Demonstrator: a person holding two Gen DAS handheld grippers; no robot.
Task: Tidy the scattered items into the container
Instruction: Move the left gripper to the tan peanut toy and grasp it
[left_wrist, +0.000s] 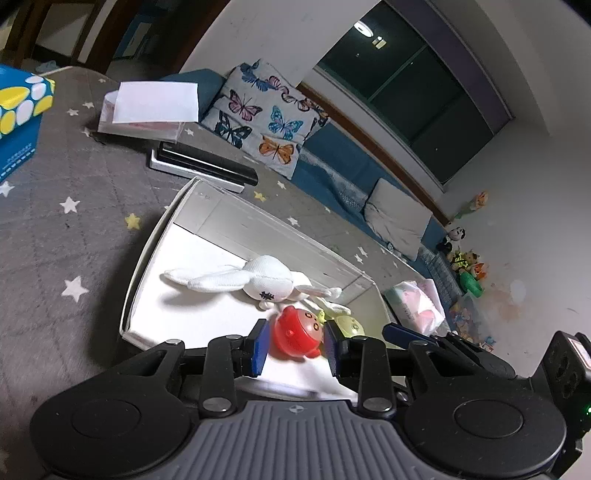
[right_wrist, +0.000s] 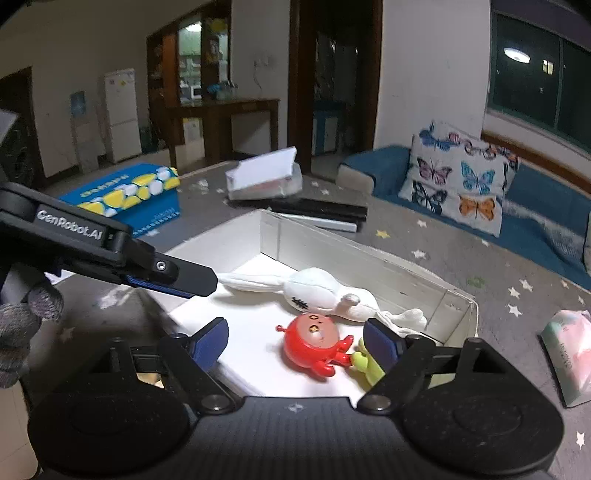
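Observation:
A white open box lies on the starred grey mat. Inside it lie a white plush rabbit, a red round toy and a yellow-green toy. My left gripper hovers over the box's near edge, jaws open around the red toy without clear contact. My right gripper is open and empty above the box, with the red toy showing between its fingers. The left gripper's finger shows in the right wrist view.
A blue and yellow tissue box stands on the mat. A clear case with white paper and black flat devices lie behind the box. A pink tissue pack lies right. A butterfly pillow rests on the sofa.

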